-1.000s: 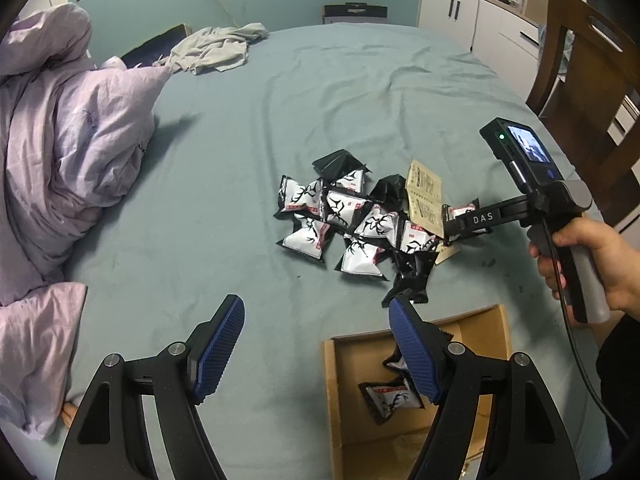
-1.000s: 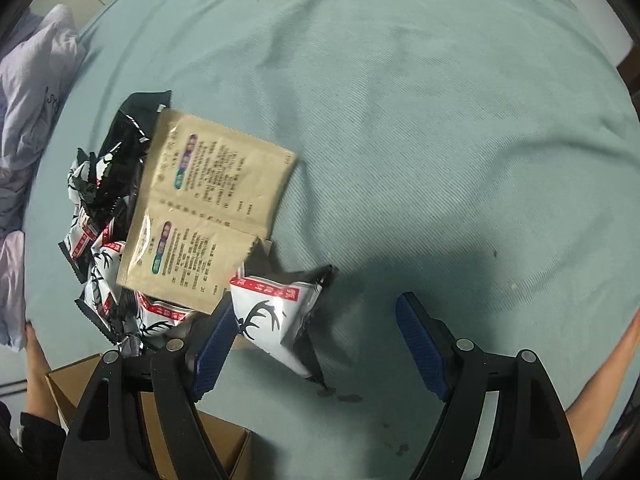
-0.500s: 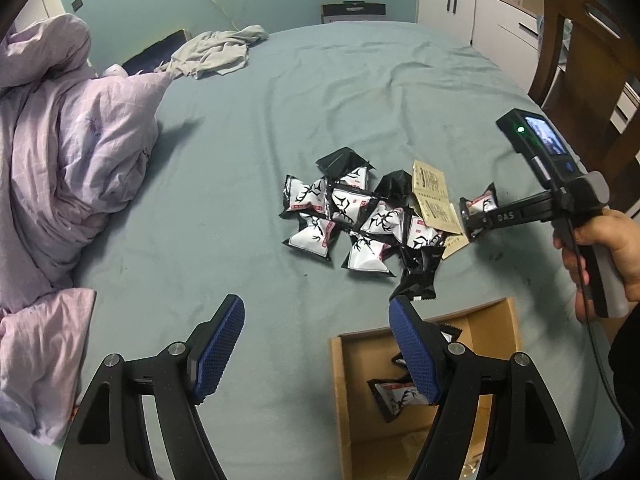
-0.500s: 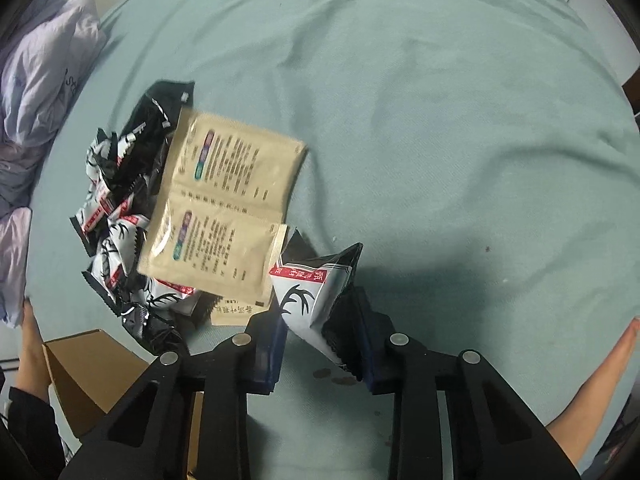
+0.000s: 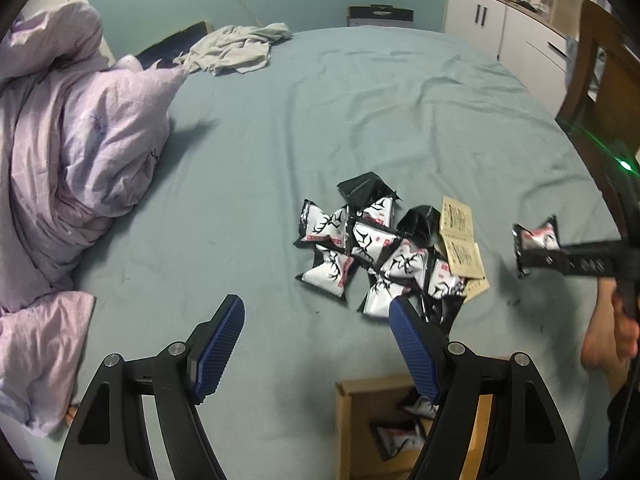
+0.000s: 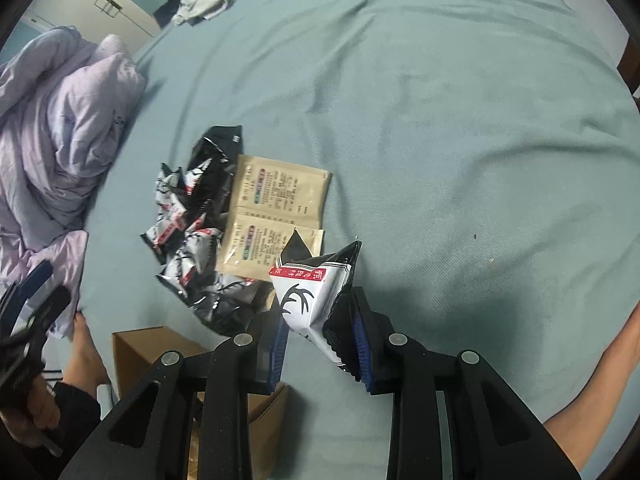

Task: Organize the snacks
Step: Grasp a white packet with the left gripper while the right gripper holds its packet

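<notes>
A pile of black-and-white snack packets (image 5: 360, 248) with tan sachets (image 5: 460, 240) lies on the teal bed sheet; it also shows in the right wrist view (image 6: 192, 240). My right gripper (image 6: 320, 332) is shut on one snack packet (image 6: 312, 300) and holds it above the sheet, right of the pile; this packet shows in the left wrist view (image 5: 536, 240). My left gripper (image 5: 316, 344) is open and empty, near the pile's near side. A cardboard box (image 5: 360, 420) holding a few packets sits below it.
A lilac duvet (image 5: 72, 168) is bunched at the left. Grey clothing (image 5: 240, 46) lies at the bed's far end. A wooden chair (image 5: 600, 80) and white cabinets (image 5: 500, 24) stand to the right. The box edge shows in the right wrist view (image 6: 140, 352).
My right gripper closed on a snack packet beside the pile and lifted it off the sheet, moving right. My left gripper stayed open and shifted slightly.
</notes>
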Demonstrator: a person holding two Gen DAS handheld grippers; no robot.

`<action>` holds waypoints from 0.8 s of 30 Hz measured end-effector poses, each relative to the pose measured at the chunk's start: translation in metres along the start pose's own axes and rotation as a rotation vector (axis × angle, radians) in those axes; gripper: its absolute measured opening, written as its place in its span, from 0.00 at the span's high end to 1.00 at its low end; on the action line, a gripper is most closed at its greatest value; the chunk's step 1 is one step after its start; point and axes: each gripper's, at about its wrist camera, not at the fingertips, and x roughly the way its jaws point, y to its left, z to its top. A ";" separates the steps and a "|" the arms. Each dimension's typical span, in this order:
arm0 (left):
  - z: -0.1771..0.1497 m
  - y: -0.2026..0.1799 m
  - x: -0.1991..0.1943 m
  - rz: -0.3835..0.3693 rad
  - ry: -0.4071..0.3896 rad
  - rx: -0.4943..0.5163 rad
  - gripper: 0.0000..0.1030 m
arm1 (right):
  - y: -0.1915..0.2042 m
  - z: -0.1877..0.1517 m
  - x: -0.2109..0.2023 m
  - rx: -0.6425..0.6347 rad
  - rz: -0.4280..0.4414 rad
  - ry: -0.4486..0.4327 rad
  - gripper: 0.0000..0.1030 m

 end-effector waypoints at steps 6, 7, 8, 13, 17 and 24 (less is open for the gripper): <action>0.012 0.000 0.029 0.025 0.032 -0.003 0.27 | 0.003 -0.008 -0.018 -0.013 0.015 -0.008 0.74; 0.014 0.001 0.034 0.023 0.039 0.001 0.27 | 0.002 -0.009 -0.022 -0.012 0.023 -0.011 0.74; 0.017 0.001 0.040 0.027 0.049 0.004 0.27 | 0.001 -0.010 -0.026 -0.010 0.030 -0.015 0.74; 0.028 0.002 0.070 0.018 0.119 0.018 0.27 | -0.004 -0.018 -0.040 -0.006 0.065 -0.027 0.74; 0.032 0.005 0.098 -0.003 0.182 -0.011 0.27 | -0.008 -0.021 -0.041 0.000 0.087 -0.014 0.74; 0.034 -0.005 0.138 0.031 0.258 0.054 0.27 | -0.013 -0.024 -0.034 0.018 0.083 0.020 0.74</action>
